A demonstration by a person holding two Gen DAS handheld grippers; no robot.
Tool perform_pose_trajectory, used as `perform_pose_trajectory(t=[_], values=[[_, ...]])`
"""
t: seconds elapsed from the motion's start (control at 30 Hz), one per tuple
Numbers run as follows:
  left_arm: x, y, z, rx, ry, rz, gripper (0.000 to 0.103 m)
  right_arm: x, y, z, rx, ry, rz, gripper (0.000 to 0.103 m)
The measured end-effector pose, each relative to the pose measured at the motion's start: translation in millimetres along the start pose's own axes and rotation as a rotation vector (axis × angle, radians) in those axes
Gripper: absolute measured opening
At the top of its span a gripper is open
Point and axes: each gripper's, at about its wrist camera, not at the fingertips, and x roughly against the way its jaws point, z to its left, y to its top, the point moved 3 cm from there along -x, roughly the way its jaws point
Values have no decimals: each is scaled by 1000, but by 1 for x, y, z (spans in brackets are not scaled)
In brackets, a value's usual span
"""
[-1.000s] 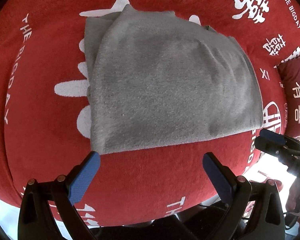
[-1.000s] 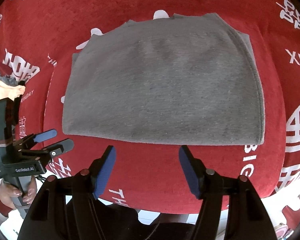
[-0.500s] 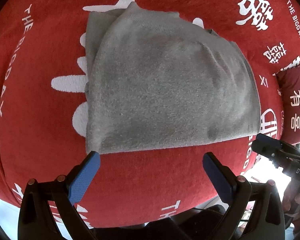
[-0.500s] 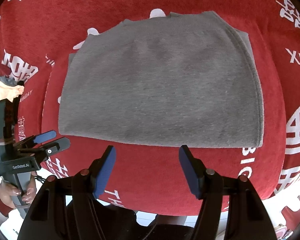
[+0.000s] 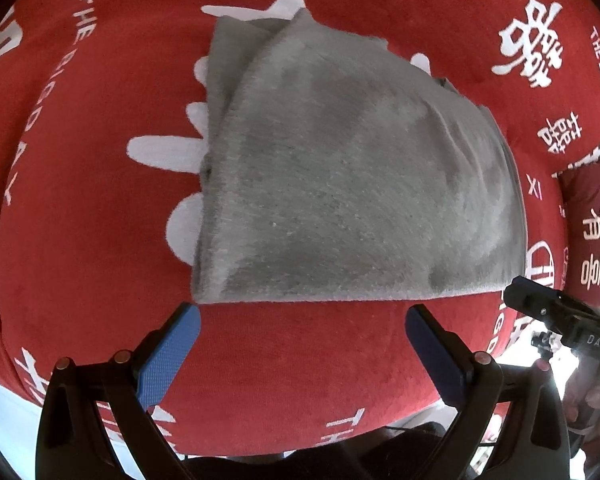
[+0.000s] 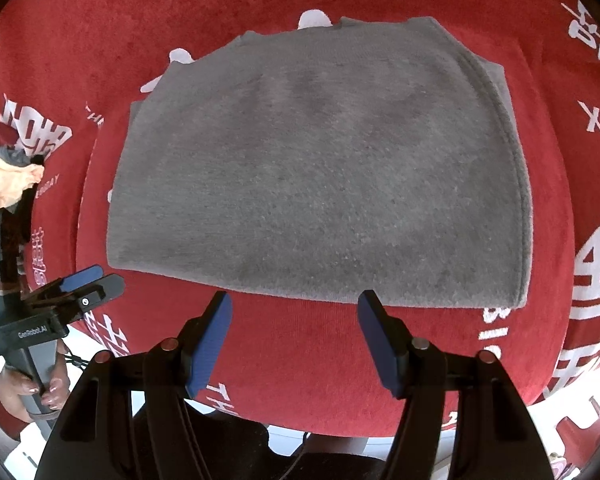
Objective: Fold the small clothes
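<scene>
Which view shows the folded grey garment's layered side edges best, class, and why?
The right wrist view: the grey garment fills the frame nearly square-on, with stacked edges clear along its right side. The left wrist view shows the garment skewed, though a lower layer peeks out at upper left.

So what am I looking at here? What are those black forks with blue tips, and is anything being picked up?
No robot arm here: a person holds a two-finger gripper in each hand, and a wide-angle camera on each looks forward along its fingers. That bends the pictures into a ball shape.

One picture is from the left gripper, the other from the right gripper. The blue tips are the finger pads. In the right gripper's picture you can even see the person's left hand gripping its handle.

On the red cloth with white lettering lies a folded grey garment. At the left edge sits a pile of other clothes.

Nothing is held: both grippers are open, just short of the garment's near edge.
</scene>
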Motion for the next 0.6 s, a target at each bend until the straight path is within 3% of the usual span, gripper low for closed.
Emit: perform_pose_trajectory(t=[0.13, 0.33, 0.5, 0.6], values=[[2, 0, 9, 31, -10, -26, 103, -6, 7, 5, 28, -5, -15, 69], [11, -8, 30, 130, -110, -93, 103, -31, 21, 12, 78, -7, -2, 69], [5, -23, 44, 197, -197, -79, 103, -63, 23, 13, 122, -22, 43, 69], [-4, -22, 39, 202, -256, -80, 103, -64, 22, 17, 153, -4, 34, 78]])
